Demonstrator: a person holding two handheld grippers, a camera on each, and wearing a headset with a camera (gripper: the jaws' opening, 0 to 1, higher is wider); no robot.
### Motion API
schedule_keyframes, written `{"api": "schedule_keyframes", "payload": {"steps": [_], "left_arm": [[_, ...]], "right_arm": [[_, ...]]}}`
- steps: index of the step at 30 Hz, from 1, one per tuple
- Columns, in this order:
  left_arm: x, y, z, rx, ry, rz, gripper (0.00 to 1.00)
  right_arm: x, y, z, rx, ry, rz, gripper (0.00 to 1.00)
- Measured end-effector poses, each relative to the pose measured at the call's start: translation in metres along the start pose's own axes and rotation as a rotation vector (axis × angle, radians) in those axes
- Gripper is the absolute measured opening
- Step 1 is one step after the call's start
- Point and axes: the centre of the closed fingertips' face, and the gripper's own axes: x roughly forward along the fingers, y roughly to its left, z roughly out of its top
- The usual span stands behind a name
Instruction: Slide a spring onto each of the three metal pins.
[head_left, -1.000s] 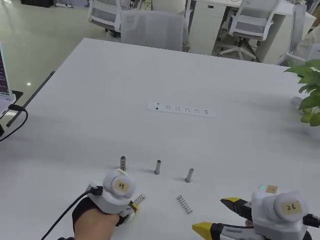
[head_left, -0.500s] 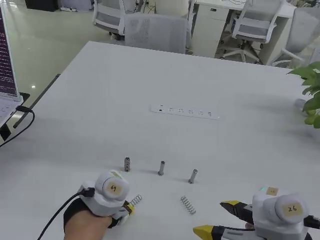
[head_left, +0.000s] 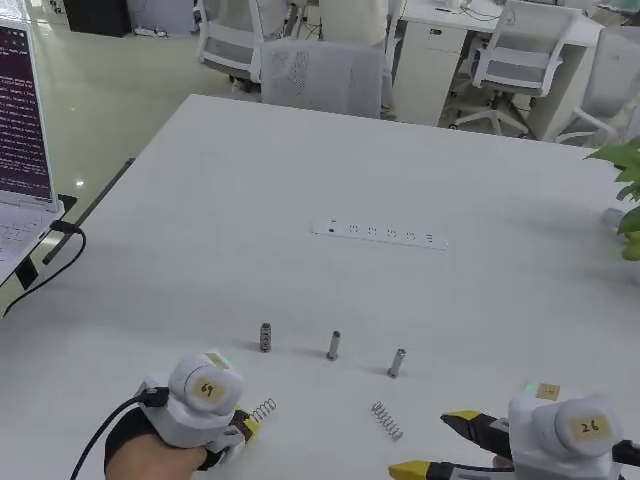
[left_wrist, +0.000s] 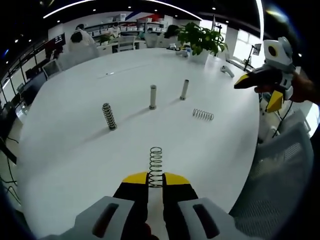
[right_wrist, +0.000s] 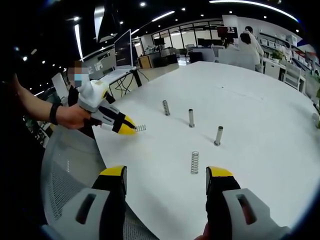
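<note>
Left gripper (head_left: 245, 425) sits low at the near edge of the desk (head_left: 300, 160), jaws clenched on one end of the held spring (head_left: 263, 409). The coil sticks out forward past the yellow tips; cannot tell whether its free end touches the desk. Three pins stand upright in a row ahead. The left pin (head_left: 265, 337) carries a fitted spring (left_wrist: 108, 116). Middle pin (head_left: 333, 345) and right pin (head_left: 397, 362) are bare. A loose spring (head_left: 386, 420) lies flat near the right pin. Right gripper (head_left: 420, 445): jaws spread wide, holding nothing.
</note>
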Motion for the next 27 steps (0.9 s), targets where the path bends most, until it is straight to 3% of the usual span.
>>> {"api": "schedule_keyframes", "payload": {"steps": [8,16,23,27], "left_arm": [[-0.014,0.005,0.001,0.006,-0.022,0.003,0.02],[-0.025,0.006,0.011,-0.002,-0.07,-0.005,0.02],[-0.035,-0.001,0.021,0.022,-0.098,-0.021,0.02],[-0.04,-0.011,0.025,0.051,-0.111,-0.043,0.02]], "right_arm": [[0.003,0.003,0.003,-0.008,0.0,0.019,0.62],[0.01,0.009,0.005,-0.014,0.0,0.044,0.61],[0.017,0.016,0.008,-0.02,-0.002,0.068,0.6],[0.022,0.02,0.01,-0.029,0.002,0.083,0.6]]}}
